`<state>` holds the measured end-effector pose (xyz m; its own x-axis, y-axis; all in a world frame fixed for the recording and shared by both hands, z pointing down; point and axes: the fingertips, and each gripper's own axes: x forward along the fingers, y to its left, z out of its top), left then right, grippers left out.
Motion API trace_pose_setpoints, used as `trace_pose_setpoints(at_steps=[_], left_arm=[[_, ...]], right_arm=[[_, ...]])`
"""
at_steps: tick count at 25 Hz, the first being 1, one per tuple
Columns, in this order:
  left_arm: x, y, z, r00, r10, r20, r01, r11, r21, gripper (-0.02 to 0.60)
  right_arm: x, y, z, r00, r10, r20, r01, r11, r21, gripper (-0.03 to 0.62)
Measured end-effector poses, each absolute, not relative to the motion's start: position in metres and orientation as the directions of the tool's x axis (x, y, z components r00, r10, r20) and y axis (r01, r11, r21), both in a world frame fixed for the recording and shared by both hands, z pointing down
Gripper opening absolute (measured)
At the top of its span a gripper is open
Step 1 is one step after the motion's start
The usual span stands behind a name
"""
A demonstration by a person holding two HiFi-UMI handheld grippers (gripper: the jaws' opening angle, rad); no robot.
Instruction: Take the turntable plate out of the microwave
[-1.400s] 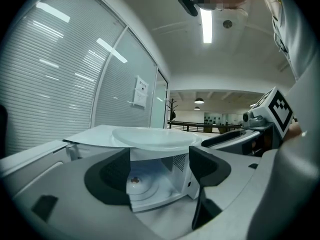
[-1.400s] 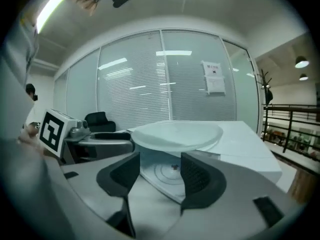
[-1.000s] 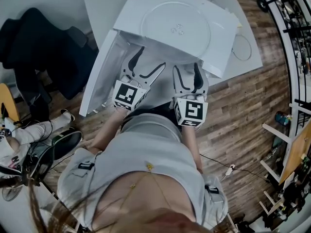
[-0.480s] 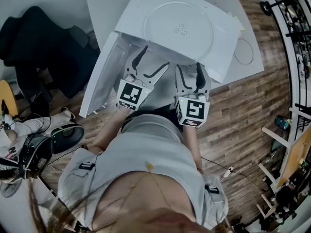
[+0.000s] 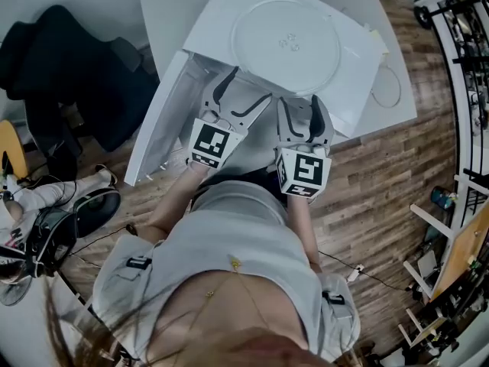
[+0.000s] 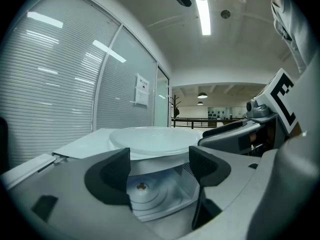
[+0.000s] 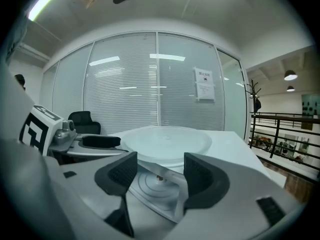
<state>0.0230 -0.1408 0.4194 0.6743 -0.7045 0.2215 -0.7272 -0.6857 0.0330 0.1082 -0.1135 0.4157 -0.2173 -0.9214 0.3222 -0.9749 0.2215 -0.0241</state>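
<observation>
The white microwave (image 5: 214, 30) stood with its door (image 5: 153, 128) swung open to the left. The turntable plate (image 5: 286, 40) lay flat on the microwave's top, already out of the cavity. Before the opening hung the left gripper (image 5: 246, 86) and the right gripper (image 5: 300, 105), each with jaws wide and nothing between them. Inside, only the bare drive hub (image 6: 142, 186) showed. The plate looked like glass: probably stiff, weighty, slick and breakable, so best pinched at the rim on opposite sides.

Change | left gripper (image 5: 246, 90) edged slightly farther and rightward, toward the microwave (image 5: 218, 17) opening | shift slight
</observation>
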Motion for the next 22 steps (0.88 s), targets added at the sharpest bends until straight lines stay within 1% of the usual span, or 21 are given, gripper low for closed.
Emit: trace_pose_setpoints(at_steps=[11, 17, 22], left_arm=[[0.028, -0.146, 0.419, 0.643, -0.728, 0.237, -0.753, -0.657, 0.024, 0.359], [0.029, -0.155, 0.414, 0.573, -0.780, 0.253, -0.787, -0.609, -0.098, 0.359], [0.032, -0.158, 0.417, 0.591, -0.765, 0.255, -0.782, -0.621, -0.054, 0.359]], right_arm=[[0.106, -0.118, 0.415, -0.183, -0.922, 0.340, -0.981, 0.193, -0.004, 0.276], [0.108, -0.118, 0.413, -0.187, -0.924, 0.333, -0.982, 0.185, -0.038, 0.276], [0.109, -0.116, 0.415, -0.188, -0.924, 0.333, -0.982, 0.181, -0.052, 0.276]])
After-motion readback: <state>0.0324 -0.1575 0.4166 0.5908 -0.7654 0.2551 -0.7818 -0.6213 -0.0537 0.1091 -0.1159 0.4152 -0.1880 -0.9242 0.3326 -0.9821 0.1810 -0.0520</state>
